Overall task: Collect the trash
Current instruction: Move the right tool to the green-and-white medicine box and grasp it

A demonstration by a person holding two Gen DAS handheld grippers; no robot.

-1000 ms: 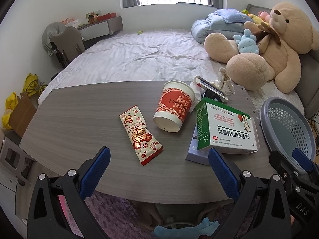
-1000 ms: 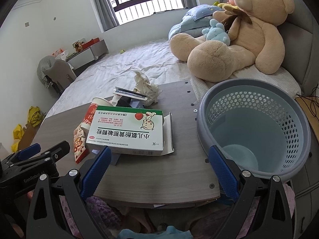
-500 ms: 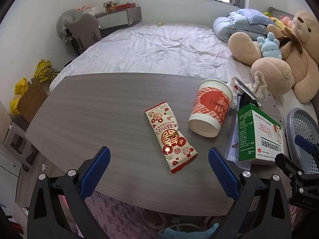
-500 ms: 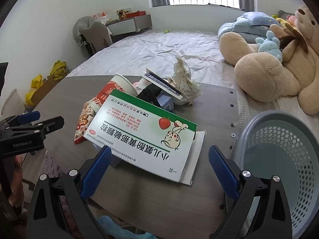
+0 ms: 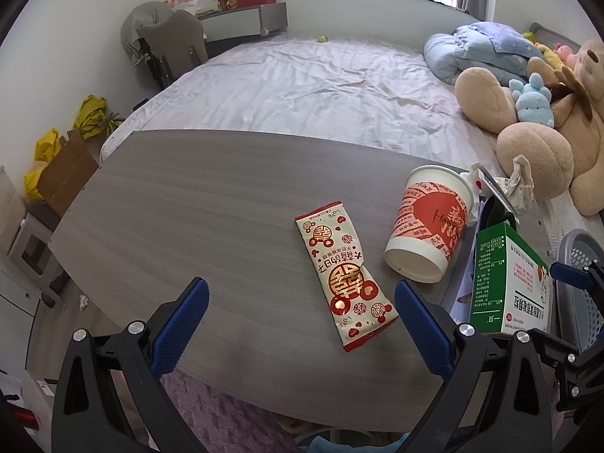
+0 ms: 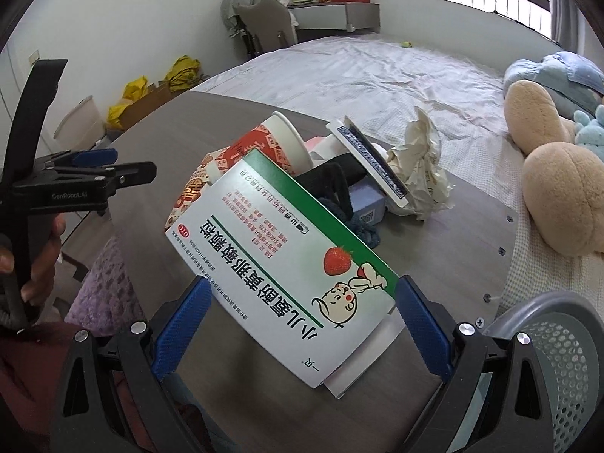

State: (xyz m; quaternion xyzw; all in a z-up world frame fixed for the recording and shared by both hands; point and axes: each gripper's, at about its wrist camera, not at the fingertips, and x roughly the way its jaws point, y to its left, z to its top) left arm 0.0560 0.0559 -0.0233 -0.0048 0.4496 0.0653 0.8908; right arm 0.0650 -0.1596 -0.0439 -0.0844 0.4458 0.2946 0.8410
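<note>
Both sets of jaws stand wide apart with nothing between the pads. We hold the right gripper (image 6: 304,324) low over the near right corner of the bench (image 5: 188,204), its jaws flanking the near end of the box (image 6: 279,264) without touching it; that spread looks chosen to take the box across its width. We judge the box to be the first piece of trash to go, since it lies closest to the basket (image 6: 558,358), which sits just off the bench's right edge for a short carry.

We keep the left gripper (image 5: 300,321) back at the near edge, lined up with the wrapper (image 5: 343,275), which lies flat just ahead of it.

Farther in, the cup (image 5: 430,230) lies on its side beside the wrapper, mouth toward us. Behind the box sit a dark cloth (image 6: 336,188), a tilted card pack (image 6: 373,162) and crumpled paper (image 6: 419,170) near the far right edge, all waiting.
</note>
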